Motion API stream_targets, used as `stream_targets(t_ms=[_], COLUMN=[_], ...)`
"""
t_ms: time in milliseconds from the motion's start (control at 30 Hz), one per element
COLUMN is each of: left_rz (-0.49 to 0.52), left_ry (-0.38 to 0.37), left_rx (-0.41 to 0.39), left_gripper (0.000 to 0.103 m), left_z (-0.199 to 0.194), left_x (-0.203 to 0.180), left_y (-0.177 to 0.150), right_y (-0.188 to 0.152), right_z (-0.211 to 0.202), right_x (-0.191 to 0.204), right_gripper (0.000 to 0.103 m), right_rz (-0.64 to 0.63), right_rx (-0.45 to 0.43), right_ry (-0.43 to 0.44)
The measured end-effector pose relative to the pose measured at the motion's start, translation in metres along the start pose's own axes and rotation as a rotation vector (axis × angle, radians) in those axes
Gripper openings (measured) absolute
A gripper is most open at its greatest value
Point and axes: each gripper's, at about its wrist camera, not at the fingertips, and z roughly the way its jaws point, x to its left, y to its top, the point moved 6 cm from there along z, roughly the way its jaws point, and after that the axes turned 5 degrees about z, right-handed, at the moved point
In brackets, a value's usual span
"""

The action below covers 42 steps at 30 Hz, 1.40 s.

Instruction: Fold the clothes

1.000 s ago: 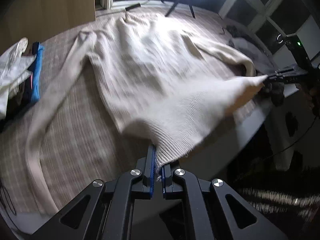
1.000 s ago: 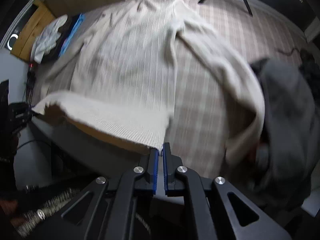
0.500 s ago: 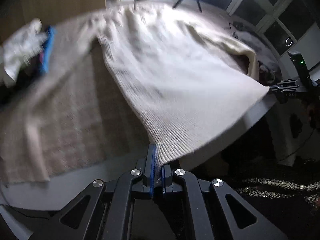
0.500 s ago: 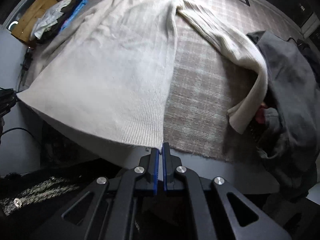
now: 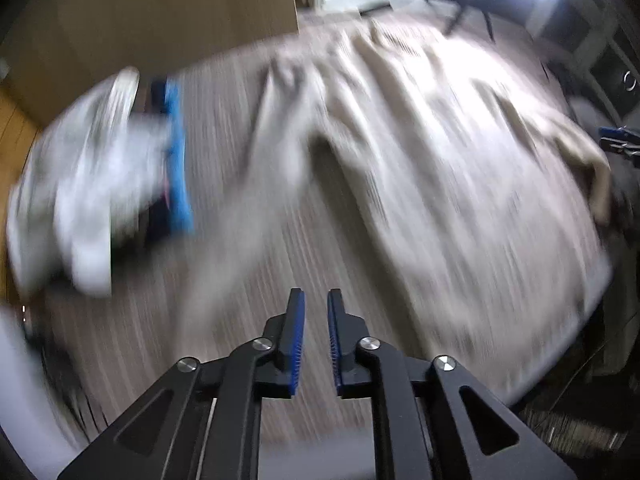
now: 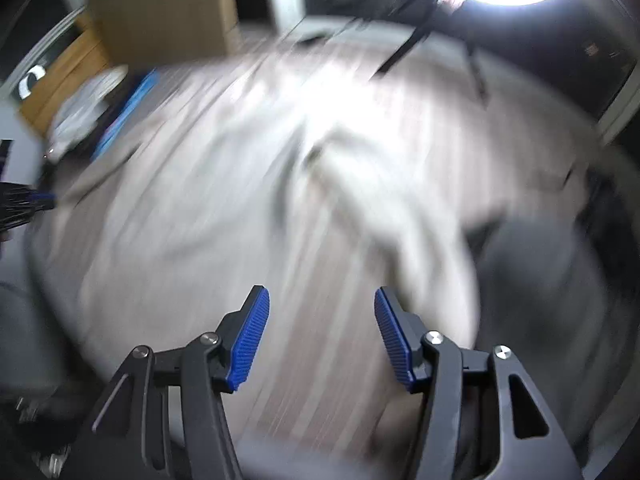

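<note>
**Cream sweater spread on the table, both grippers empty above it**

The table (image 5: 248,128), under a checked cloth, fills both blurred views. Across most of it lies the cream sweater (image 5: 460,184), spread out with its body running toward the near edge and one sleeve (image 5: 256,208) trailing down the left side. The other sleeve (image 6: 424,240) bends along the right side, next to a dark grey garment (image 6: 552,280). A pile of white and blue clothes (image 5: 100,184) sits at the far left.

The sweater looks like a thick knit: soft, floppy, fairly heavy for a garment, likely to stretch and sag when lifted by one point. It should not slip between ribbed pads. Good places to pinch it are the firm hem corners, the shoulders or a cuff, taking two points at once so it hangs evenly.

The left gripper (image 5: 316,320) holds nothing, its jaws a narrow gap apart. The right gripper (image 6: 322,320) is spread wide and empty too.
</note>
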Motion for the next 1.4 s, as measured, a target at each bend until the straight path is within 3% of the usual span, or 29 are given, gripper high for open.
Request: stream_targets(t_ms=[33,233,267,433,567,633,700,867,900,933,967,1033,1167,1233,1300,1333,1400], left_rz=[-0.001,-0.004,-0.005,-0.007,0.005,0.022,0.039,0.065,0.063,0.062,0.06,0.051,0.015,-0.013,-0.028,-0.028,-0.03], left_ry=[0.002,-0.018,-0.021,-0.038,-0.033,-0.035,-0.037,0.002,0.01,0.017,0.024,0.063,0.187,0.194,0.183,0.189,0.202], left_rx=[-0.018,-0.012,-0.011,-0.005,-0.027,-0.034,-0.04,-0.045,-0.047,-0.048,-0.05,-0.066,-0.077,-0.051,-0.031,-0.035,-0.044], left_gripper=[0.015,0.02,0.025,0.026,0.03,0.026,0.014,0.007,0.006,0.006,0.006,0.005,0.005,0.005,0.009,0.01,0.014], left_z=[0.009,0.078,0.09,0.148,0.156,0.155,0.154,0.151,0.15,0.148,0.147,0.139,0.126,0.134,0.142,0.142,0.142], left_x=[0.01,0.031,0.034,0.05,0.045,0.038,0.032,0.021,0.02,0.019,0.017,0.019,0.037,0.046,0.05,0.05,0.049], left_y=[0.026,0.105,0.118,0.183,0.193,0.191,0.19,0.187,0.187,0.186,0.186,0.185,0.181,0.179,0.177,0.177,0.176], right_y=[0.021,0.143,0.155,0.203,0.223,0.231,0.233,0.235,0.234,0.234,0.234,0.234,0.239,0.235,0.228,0.23,0.234], right_z=[0.014,0.099,0.112,0.159,0.182,0.193,0.198,0.212,0.211,0.21,0.208,0.202,0.175,0.181,0.191,0.189,0.183], right_x=[-0.003,-0.021,-0.019,0.001,0.008,0.011,0.015,0.02,0.02,0.02,0.021,0.021,0.005,-0.009,-0.008,-0.006,-0.002], right_gripper=[0.054,0.054,0.054,0.054,0.054,0.054,0.054,0.053,0.047,0.02,0.004,0.004,0.003,0.004,0.005,0.008,0.029], right_rz=[0.022,0.145,0.141,0.077,0.021,-0.01,-0.03,-0.077,-0.073,-0.067,-0.061,-0.067,-0.055,-0.03,-0.057,-0.074,-0.1], right_rx=[-0.008,-0.054,-0.049,-0.057,-0.029,-0.021,-0.011,0.006,0.006,0.009,0.011,0.0,-0.1,-0.073,-0.03,-0.047,-0.083], right_ry=[-0.01,-0.065,-0.07,-0.092,-0.095,-0.09,-0.059,-0.03,-0.013,0.007,0.027,0.014,-0.112,-0.184,-0.162,-0.184,-0.218])
